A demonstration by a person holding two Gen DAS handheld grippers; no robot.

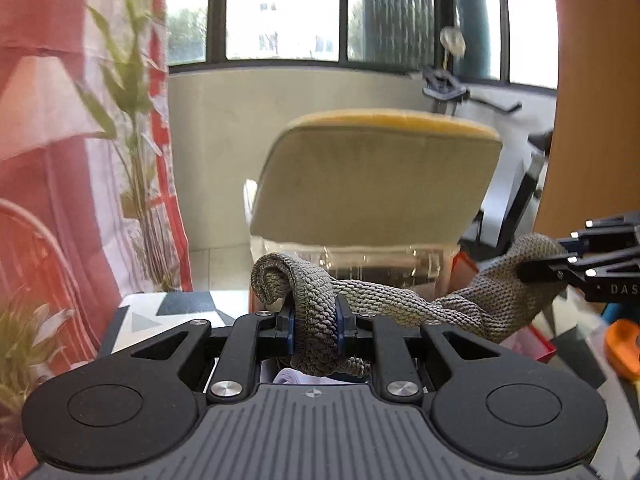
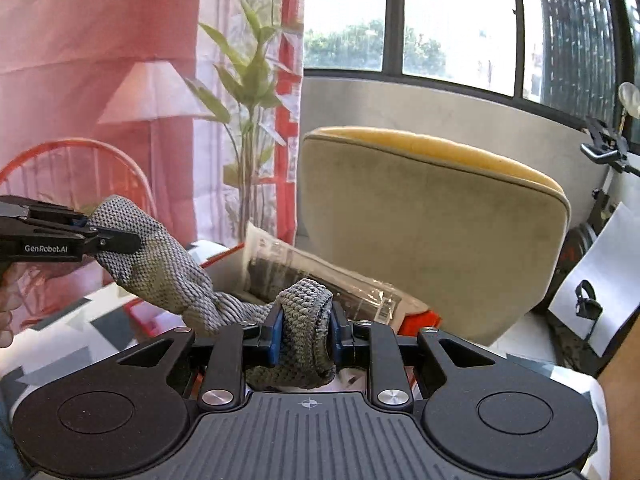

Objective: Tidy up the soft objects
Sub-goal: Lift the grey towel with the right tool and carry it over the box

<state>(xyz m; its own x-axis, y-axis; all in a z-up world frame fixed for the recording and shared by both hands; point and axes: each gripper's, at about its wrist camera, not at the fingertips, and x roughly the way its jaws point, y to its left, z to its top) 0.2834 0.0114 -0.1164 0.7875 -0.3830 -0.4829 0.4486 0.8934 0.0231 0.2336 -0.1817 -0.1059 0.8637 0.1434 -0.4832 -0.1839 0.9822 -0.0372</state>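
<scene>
Both the left gripper (image 1: 315, 330) and right gripper (image 2: 305, 334) are pinching opposite ends of the grey knit cloth (image 1: 400, 300), held up in front of the beige chair (image 1: 376, 184), so I'd keep it taut and level while folding.

Home living room: upholstered armchair (image 2: 432, 240), potted plant (image 2: 248, 92), red-and-white curtain (image 2: 80, 20), large barred windows (image 1: 280, 8).

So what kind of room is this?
Probably a living room at home: an upholstered chair, a leafy plant beside a red curtain, big windows.
</scene>
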